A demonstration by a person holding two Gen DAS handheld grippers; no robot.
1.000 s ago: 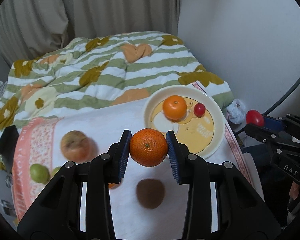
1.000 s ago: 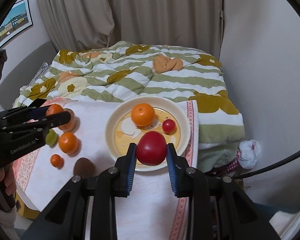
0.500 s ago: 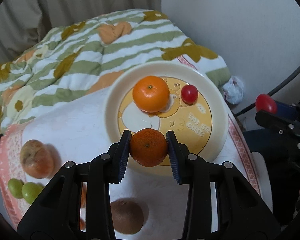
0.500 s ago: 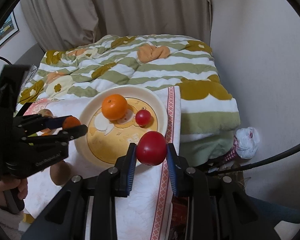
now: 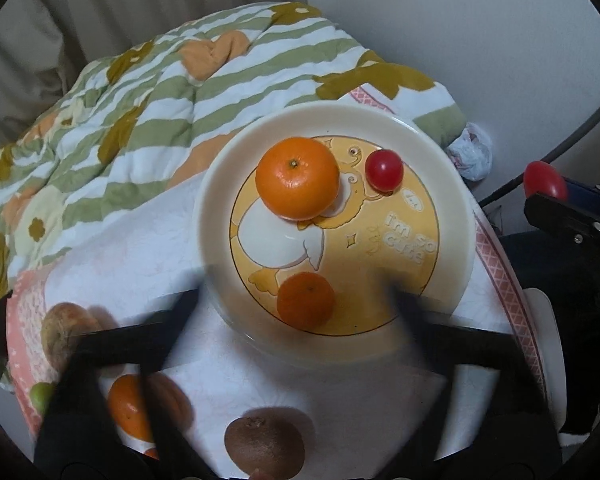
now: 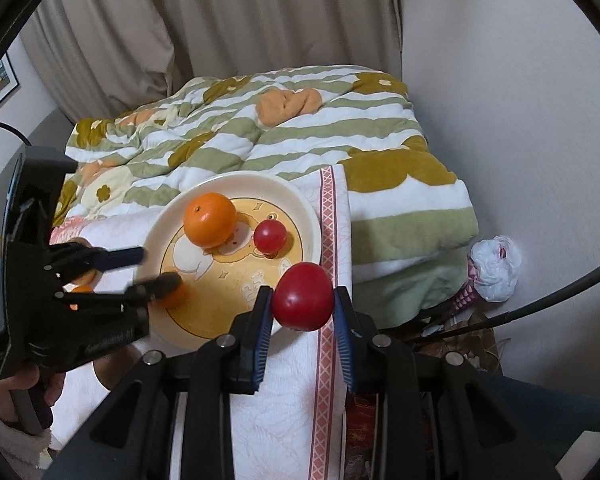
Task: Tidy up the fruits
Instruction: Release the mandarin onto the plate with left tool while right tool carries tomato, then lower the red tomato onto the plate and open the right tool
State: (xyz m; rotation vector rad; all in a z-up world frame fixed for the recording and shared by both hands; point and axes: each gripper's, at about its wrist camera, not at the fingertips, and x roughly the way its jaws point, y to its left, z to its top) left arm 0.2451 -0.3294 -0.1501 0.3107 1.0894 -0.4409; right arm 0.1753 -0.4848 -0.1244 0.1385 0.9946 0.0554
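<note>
A cream plate point(image 5: 452, 184) with a yellow cartoon picture holds a large orange point(image 5: 297, 177), a cherry tomato point(image 5: 384, 168) and a small mandarin point(image 5: 306, 300). My left gripper point(image 5: 300, 300) is open, its blurred fingers spread wide on either side of the mandarin, which lies on the plate. It also shows in the right wrist view point(image 6: 156, 268). My right gripper point(image 6: 302, 298) is shut on a red tomato point(image 6: 302, 297) and holds it above the plate's right rim point(image 6: 312, 216).
On the white cloth point(image 5: 132, 248) lie a kiwi point(image 5: 265, 447), another mandarin point(image 5: 128, 406), a brownish apple point(image 5: 62, 330) and a green fruit point(image 5: 42, 396). A striped quilt point(image 5: 180, 80) covers the bed behind. A wall stands to the right, with a white bag point(image 6: 496, 270) on the floor.
My left gripper has opened and let go of the mandarin, which now rests on the plate. My right gripper with the tomato has stayed near the plate's right rim.
</note>
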